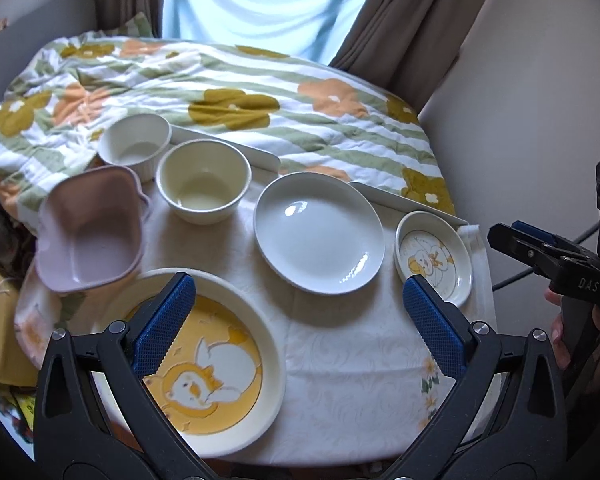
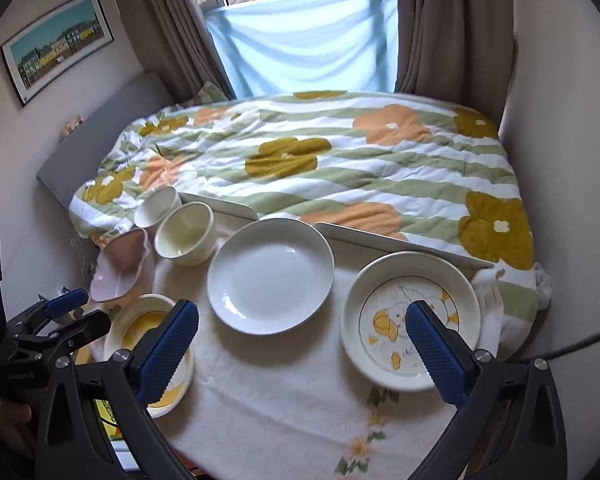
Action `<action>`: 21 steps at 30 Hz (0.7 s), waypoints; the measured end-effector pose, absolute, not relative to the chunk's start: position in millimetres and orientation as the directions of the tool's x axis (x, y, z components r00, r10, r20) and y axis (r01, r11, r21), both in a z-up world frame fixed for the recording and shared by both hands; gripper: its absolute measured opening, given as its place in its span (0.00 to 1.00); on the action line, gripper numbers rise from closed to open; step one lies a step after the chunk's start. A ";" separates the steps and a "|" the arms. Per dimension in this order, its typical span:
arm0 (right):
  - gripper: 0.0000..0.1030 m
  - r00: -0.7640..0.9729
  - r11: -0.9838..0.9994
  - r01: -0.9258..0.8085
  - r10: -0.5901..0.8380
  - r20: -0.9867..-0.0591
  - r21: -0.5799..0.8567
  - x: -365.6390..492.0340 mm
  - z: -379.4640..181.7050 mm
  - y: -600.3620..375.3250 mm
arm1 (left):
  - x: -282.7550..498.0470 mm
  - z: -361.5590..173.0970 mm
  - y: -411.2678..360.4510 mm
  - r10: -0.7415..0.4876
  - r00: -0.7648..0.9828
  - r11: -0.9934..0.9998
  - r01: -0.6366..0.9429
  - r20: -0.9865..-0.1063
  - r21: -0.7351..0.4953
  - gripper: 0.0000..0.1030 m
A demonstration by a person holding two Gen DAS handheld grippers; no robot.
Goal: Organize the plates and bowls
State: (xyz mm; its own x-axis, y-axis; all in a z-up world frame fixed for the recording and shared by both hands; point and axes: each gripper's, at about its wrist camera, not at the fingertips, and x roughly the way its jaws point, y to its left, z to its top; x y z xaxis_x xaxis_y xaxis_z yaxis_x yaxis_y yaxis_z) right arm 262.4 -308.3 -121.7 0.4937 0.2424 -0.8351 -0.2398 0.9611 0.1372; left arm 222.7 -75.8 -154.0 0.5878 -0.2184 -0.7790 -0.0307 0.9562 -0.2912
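Note:
On the white tablecloth point(image 1: 340, 368) stand a large yellow duck plate point(image 1: 220, 360) at front left, a plain white plate point(image 1: 318, 232) in the middle and a small duck plate point(image 1: 434, 258) at right. Behind are a pink square bowl point(image 1: 88, 232), a cream bowl point(image 1: 204, 180) and a white ribbed bowl point(image 1: 136, 144). My left gripper point(image 1: 298, 320) is open and empty above the front of the table. My right gripper point(image 2: 300, 340) is open and empty, its right finger over the small duck plate point(image 2: 410, 320). The white plate point(image 2: 270, 274) lies ahead of it.
A bed with a flowered quilt point(image 1: 240, 88) lies right behind the table, with curtains and a window beyond. A picture point(image 2: 56, 44) hangs on the left wall. Two flat white boards point(image 1: 412, 202) lie along the table's far edge. The right gripper point(image 1: 540, 256) shows at the right.

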 end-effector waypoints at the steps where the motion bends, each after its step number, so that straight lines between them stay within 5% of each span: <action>1: 1.00 0.477 0.959 -0.251 0.242 -0.845 0.133 272.7 -128.6 -308.2 | 233.4 -160.8 -76.8 -0.220 0.577 0.955 -0.039 -0.786 -0.296 1.00; 9: 0.98 0.300 0.905 -0.399 0.284 -0.911 0.151 350.3 -196.8 -300.7 | 301.8 -227.1 -75.7 -0.222 0.452 0.940 -0.135 -0.864 -0.312 1.00; 12: 0.80 0.221 0.880 -0.440 0.301 -0.928 0.181 368.6 -224.4 -296.7 | 315.9 -248.5 -72.0 -0.208 0.405 0.941 -0.163 -0.890 -0.295 0.98; 14: 0.68 0.178 0.866 -0.458 0.312 -0.933 0.202 377.8 -240.6 -293.1 | 323.1 -260.1 -69.1 -0.210 0.375 0.939 -0.182 -0.903 -0.293 0.91; 21: 0.54 0.078 0.841 -0.491 0.301 -0.950 0.226 394.6 -274.2 -285.6 | 338.2 -290.6 -68.2 -0.234 0.277 0.930 -0.214 -0.932 -0.298 0.63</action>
State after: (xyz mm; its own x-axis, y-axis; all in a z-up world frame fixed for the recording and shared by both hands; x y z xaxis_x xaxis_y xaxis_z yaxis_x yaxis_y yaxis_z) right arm 394.6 -285.6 -274.2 0.0780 0.3011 -0.9504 -0.4913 0.8411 0.2261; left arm 338.2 -68.2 -290.6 0.2772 -0.2344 -0.9318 -0.2141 0.9303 -0.2977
